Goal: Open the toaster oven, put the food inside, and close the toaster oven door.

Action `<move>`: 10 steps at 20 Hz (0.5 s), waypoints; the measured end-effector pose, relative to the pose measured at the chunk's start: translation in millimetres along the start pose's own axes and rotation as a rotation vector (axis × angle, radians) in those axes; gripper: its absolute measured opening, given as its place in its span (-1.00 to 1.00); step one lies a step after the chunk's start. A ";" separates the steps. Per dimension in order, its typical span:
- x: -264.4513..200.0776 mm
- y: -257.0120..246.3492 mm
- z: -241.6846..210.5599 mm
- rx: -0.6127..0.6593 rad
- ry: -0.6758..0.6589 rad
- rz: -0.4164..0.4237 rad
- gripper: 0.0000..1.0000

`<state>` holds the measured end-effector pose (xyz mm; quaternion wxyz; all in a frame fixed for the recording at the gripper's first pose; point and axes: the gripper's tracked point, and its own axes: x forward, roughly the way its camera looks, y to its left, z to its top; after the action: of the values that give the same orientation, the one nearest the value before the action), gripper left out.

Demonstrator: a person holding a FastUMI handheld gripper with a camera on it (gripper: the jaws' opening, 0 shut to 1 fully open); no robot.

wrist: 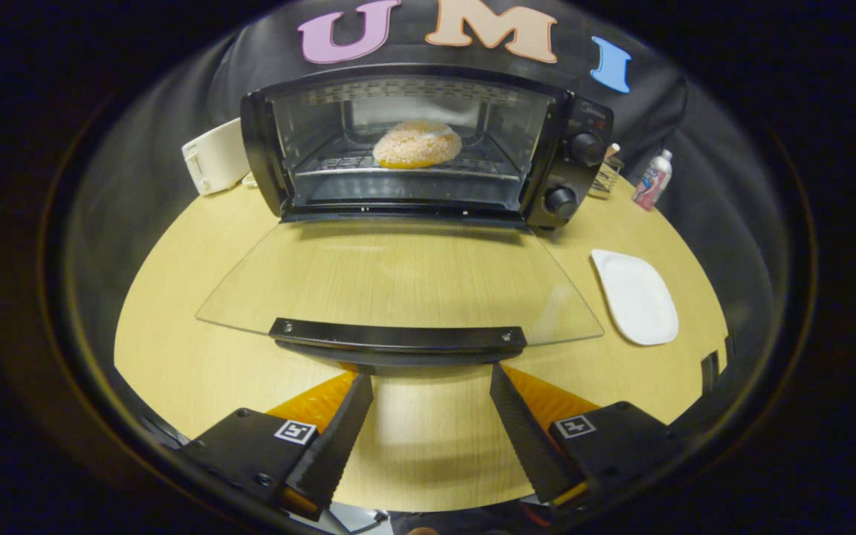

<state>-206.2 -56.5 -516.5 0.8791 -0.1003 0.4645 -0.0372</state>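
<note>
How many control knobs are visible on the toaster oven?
2, both on the toaster oven panel right of the open door: upper knob, lower knob. The gripper is open just before the door handle.

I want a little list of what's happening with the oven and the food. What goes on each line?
toaster oven: on the wooden table, open
door: glass, folded down flat toward the fingers
handle: dark bar on the door's near edge, just ahead of the fingers
food: round sugared bun, on the rack inside the oven
gripper: open, fingers holding nothing
plate: white, bare, beside the door
step left: close the door
</note>
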 end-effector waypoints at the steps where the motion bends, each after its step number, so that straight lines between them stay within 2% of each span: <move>1: -2.8 1.4 5.7 -0.002 -0.014 0.004 1.00; 10: -9.7 7.1 111.5 0.083 -0.212 0.048 1.00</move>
<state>-120.0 -32.1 -449.0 0.9274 -0.0560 0.3690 -0.0247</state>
